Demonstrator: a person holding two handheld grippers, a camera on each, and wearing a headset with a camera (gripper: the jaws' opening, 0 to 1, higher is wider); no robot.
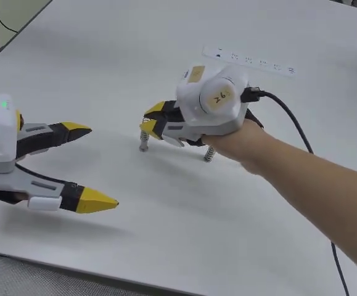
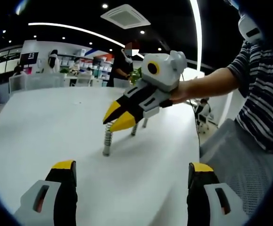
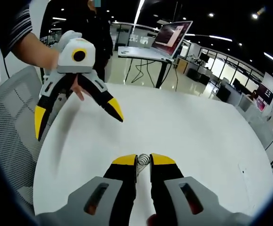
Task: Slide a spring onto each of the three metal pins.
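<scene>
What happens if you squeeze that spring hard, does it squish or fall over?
It would probably squish: the spring is open wire coils, pinched by the right gripper. It looks thin, so a sideways shove might tip it, though it stands upright on the table.

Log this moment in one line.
left gripper: open, hovering | right gripper: shut on spring | second spring: standing on table

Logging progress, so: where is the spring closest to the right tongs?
Head view, centre of the white table: the spring stands upright between the right tongs' yellow tips, with another spring to its right, by the person's hand.
</scene>
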